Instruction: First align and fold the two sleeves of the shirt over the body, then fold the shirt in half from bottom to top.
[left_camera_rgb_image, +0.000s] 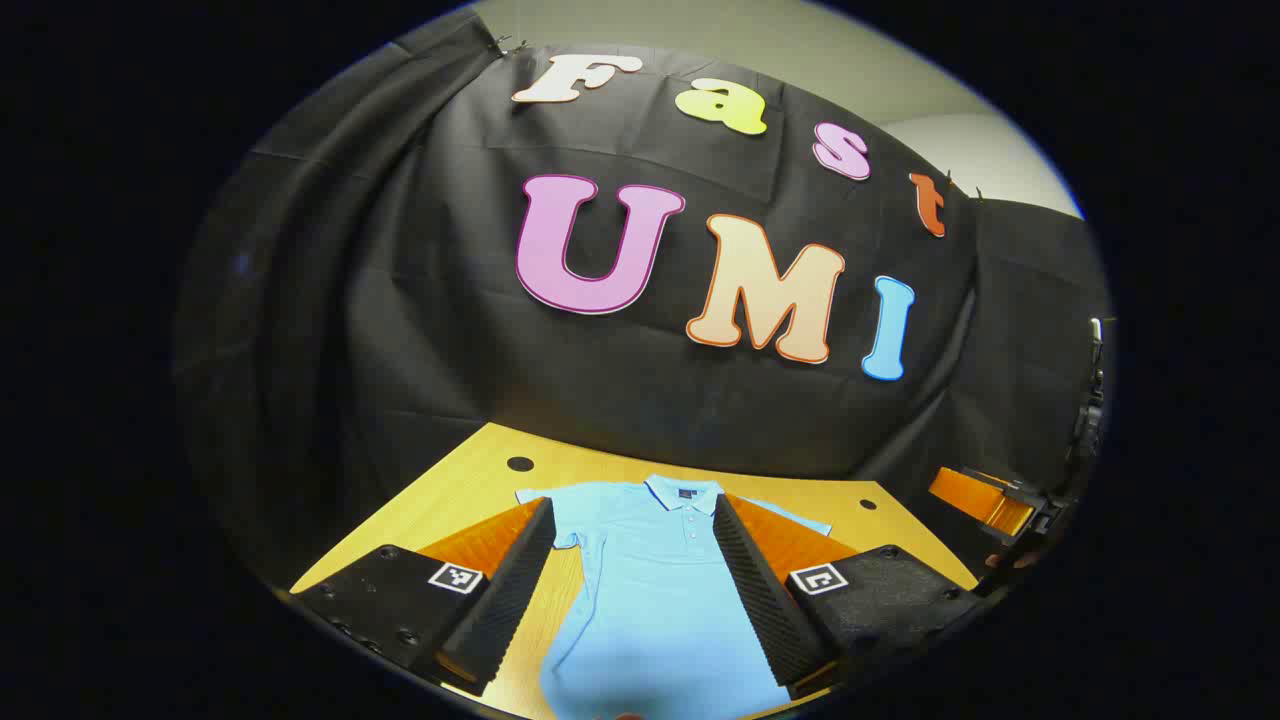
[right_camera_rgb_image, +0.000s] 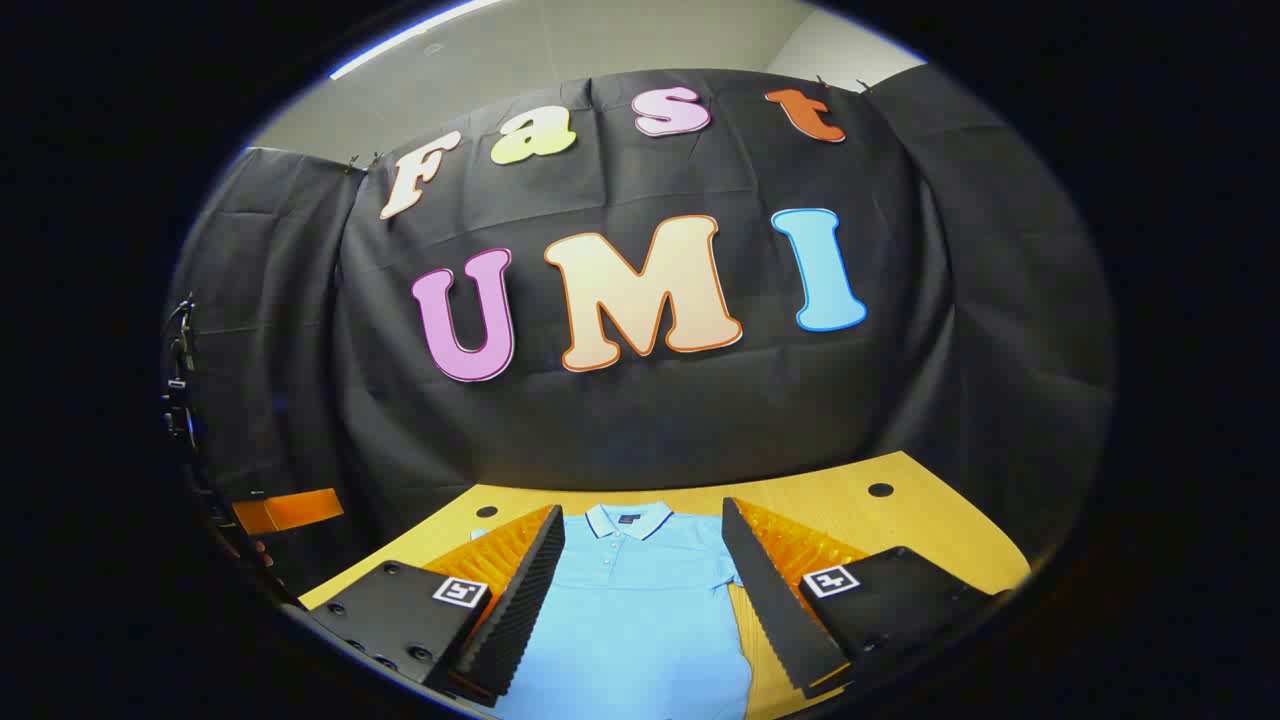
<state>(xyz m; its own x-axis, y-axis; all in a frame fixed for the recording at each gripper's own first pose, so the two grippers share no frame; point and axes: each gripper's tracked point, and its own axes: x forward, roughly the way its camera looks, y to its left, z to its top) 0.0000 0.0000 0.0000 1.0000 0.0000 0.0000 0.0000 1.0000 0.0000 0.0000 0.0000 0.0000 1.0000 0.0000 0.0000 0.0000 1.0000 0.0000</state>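
left gripper (left_camera_rgb_image: 640, 575): i see my two fingers spread wide apart, released, grasping nothing, held above the table (left_camera_rgb_image: 470, 480).
right gripper (right_camera_rgb_image: 640, 590): my fingers here stand wide apart too, released, with nothing between the pads.
shirt (left_camera_rgb_image: 650, 590): a light blue polo lying flat and face up on the wooden table, collar pointing away from me. in the left gripper view it fills the gap between my fingers; in the right gripper view the shirt (right_camera_rgb_image: 630, 600) also sits between the fingers.
hidden or cut off: the shirt's hem runs out of the bottom of both views. each finger covers part of a sleeve, so i cannot tell whether the sleeves are folded in. beyond the left gripper's right finger, a bit of sleeve (left_camera_rgb_image: 795, 518) peeks out.
table holes: a dark round hole (left_camera_rgb_image: 520, 464) lies past the left finger, near the table's far edge.
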